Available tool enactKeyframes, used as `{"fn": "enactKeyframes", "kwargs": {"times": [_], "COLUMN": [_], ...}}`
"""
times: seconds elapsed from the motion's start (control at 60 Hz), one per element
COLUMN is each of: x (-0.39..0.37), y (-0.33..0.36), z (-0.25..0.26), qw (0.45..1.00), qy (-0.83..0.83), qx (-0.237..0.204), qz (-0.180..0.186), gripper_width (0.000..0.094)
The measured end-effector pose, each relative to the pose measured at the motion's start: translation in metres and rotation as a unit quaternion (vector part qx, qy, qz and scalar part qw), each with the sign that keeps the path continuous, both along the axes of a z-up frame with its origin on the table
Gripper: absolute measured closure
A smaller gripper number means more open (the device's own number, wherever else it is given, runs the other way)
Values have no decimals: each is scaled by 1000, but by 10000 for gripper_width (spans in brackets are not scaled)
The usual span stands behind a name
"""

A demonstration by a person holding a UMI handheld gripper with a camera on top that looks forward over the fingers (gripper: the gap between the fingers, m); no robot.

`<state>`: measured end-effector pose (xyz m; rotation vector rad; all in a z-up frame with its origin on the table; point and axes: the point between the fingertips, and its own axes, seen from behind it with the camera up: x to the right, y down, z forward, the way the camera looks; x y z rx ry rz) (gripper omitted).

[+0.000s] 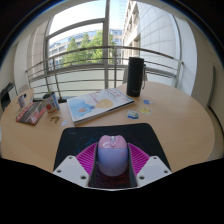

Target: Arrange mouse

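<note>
A light grey-lilac mouse (112, 155) sits between my gripper's (112, 172) two fingers, and the magenta pads (86, 160) press on its left and right sides. The gripper is shut on the mouse. The mouse is over the near part of a black mouse mat (108, 133) that lies on the wooden table (180, 125). I cannot tell whether the mouse rests on the mat or is just above it.
Beyond the mat lies an open magazine (100, 102), with a tall black tumbler (135, 76) behind it. A small blue item (132, 115) lies by the mat's far right corner. Several small items (30, 110) stand at the left. Windows are behind the table.
</note>
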<state>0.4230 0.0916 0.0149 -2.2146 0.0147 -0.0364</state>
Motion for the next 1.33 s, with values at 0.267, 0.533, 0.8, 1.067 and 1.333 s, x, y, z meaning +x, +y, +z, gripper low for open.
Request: {"fn": "enactKeyframes", "kwargs": {"times": [0.267, 0.533, 0.8, 1.067, 1.333], "x": [-8, -20, -48, -80, -90], "y": [-10, -70, -171, -239, -248], "z": [-4, 101, 189, 205, 212], "qw": [1000, 999, 996, 996, 996], "qy": [-7, -37, -62, -63, -57], "qx": [-18, 11, 35, 37, 43], "qz": [-6, -36, -59, -50, -49], "gripper_width": [144, 93, 89, 94, 94]}}
